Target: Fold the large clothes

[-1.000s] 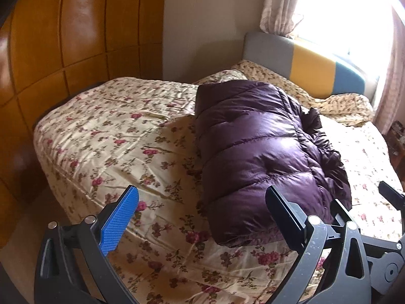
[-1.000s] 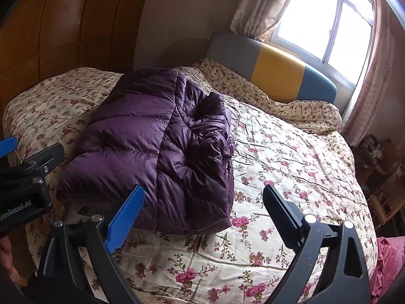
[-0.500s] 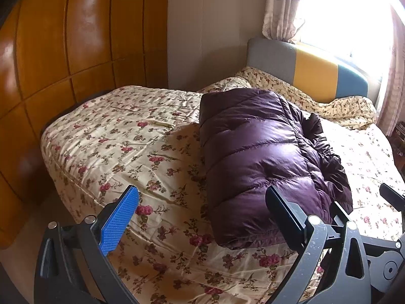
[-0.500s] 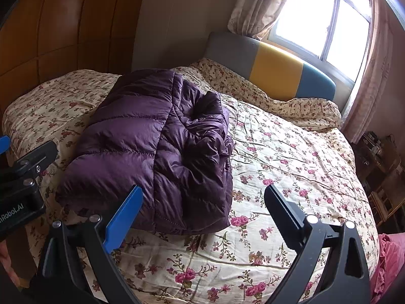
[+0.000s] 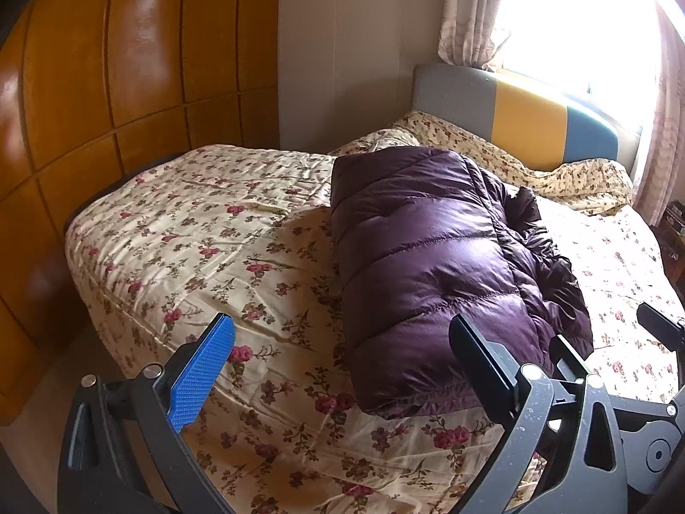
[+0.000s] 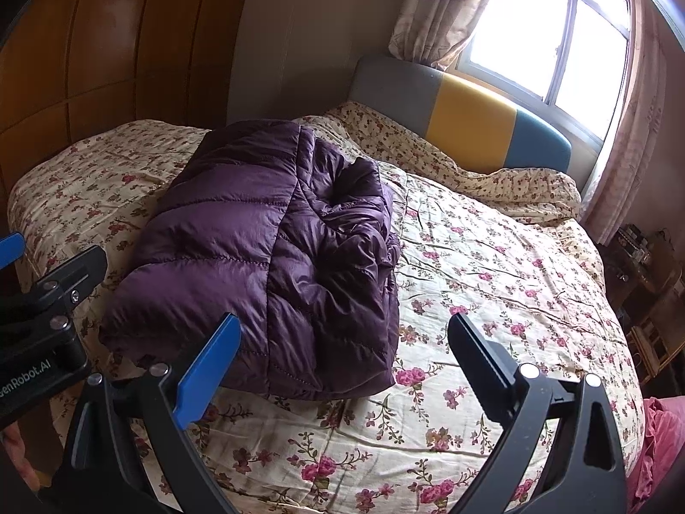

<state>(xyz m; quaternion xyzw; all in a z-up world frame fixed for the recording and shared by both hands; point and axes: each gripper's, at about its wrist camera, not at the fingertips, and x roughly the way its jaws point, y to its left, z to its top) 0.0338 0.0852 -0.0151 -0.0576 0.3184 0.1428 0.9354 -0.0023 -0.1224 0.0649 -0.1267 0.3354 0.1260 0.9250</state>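
your left tongs (image 5: 342, 368) and your right tongs (image 6: 344, 366) are both wide open and hold nothing, above the near edge of the bed (image 6: 492, 257). the purple down jacket (image 6: 274, 257) lies folded on the flowered bed cover, apart from both tongs

Legible: partial white lettering "enRobot.AI" on black body of left tool (image 6: 13, 248), cut off by frame's left edge, near purple jacket (image 6: 274, 252). Nothing else readable in either view.
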